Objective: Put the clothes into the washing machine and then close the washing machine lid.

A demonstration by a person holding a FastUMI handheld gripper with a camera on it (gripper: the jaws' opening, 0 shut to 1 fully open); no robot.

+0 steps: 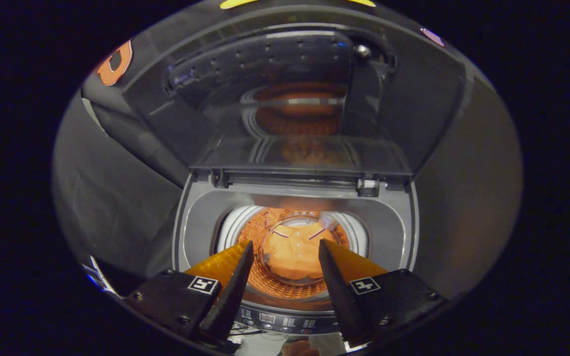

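A top-loading washing machine (201, 222) stands below and ahead of me with its lid (295, 99) raised upright at the back. An orange garment (292, 252) lies at the bottom of the drum (253, 230), seen in the gap between my fingers. My gripper (286, 243) hovers above the drum's mouth, open, with nothing held between its fingers. The lid's glass mirrors the orange drum interior.
The machine's control panel (285, 319) runs along the front edge just under my fingers. Black booth cloth (117, 198) hangs close on the left and behind the machine.
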